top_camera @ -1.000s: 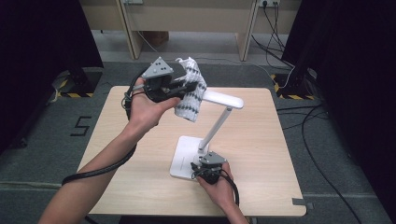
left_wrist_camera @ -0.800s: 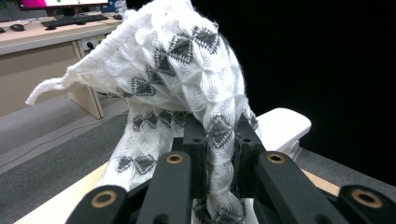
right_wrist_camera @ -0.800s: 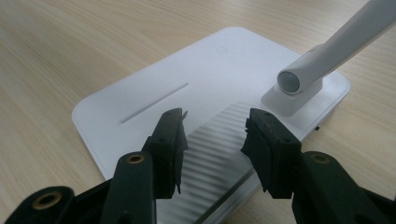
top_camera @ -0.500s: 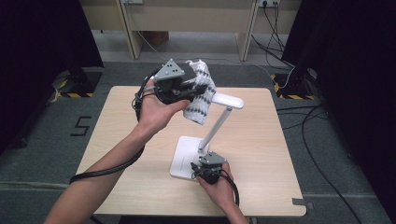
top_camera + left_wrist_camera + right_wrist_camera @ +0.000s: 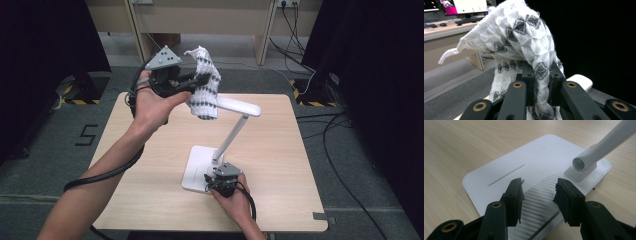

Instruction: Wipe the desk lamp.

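Left gripper view: cloth point(image 5: 524, 45) pinched between left gripper point(image 5: 541, 82) jaws

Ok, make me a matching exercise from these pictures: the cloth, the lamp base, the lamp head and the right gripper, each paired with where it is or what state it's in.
Things:
1. knitted cloth
2. lamp base
3. lamp head
4. right gripper

States:
A. flat on the table
B. jaws apart over the base's ribbed strip
C. pinched in the left gripper, lifted in the air
D. raised on the slanted arm, next to the cloth

Pairs: 1-C, 2-A, 3-D, 4-B
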Demonstrator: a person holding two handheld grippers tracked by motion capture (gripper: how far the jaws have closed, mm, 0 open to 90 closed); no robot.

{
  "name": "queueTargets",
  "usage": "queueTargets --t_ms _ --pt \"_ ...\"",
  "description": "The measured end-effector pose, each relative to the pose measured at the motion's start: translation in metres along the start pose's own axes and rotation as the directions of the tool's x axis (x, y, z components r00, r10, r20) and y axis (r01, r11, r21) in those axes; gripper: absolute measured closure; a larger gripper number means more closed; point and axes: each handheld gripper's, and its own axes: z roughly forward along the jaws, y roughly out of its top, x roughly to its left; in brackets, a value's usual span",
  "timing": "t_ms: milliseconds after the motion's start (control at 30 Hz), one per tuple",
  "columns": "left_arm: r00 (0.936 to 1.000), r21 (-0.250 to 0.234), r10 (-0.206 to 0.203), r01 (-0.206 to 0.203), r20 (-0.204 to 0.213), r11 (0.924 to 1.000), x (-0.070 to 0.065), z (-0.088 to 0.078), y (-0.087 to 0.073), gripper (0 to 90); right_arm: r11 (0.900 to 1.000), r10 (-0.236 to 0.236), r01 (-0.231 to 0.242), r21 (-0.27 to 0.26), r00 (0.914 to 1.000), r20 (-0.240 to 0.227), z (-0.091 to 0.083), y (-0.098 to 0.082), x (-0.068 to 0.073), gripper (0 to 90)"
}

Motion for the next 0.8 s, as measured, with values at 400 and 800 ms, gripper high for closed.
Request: queueTargets --t_ms 400,800 --pt "0.9972 0.029 0.004 -0.002 -0.074 0.9996 0.02 0.004 -0.003 79.9 1.0 -0.001 0.001 -0.002 1.0 0.001 0.0 0.0 0.0 56.7" --pt "0.9982 0.067 0.009 -0.005 -0.059 0.9977 0.012 0.016 -0.011 79.9 1.0 -0.002 0.002 -0.003 1.0 0.0 0.0 0.0 0.0 56.7"
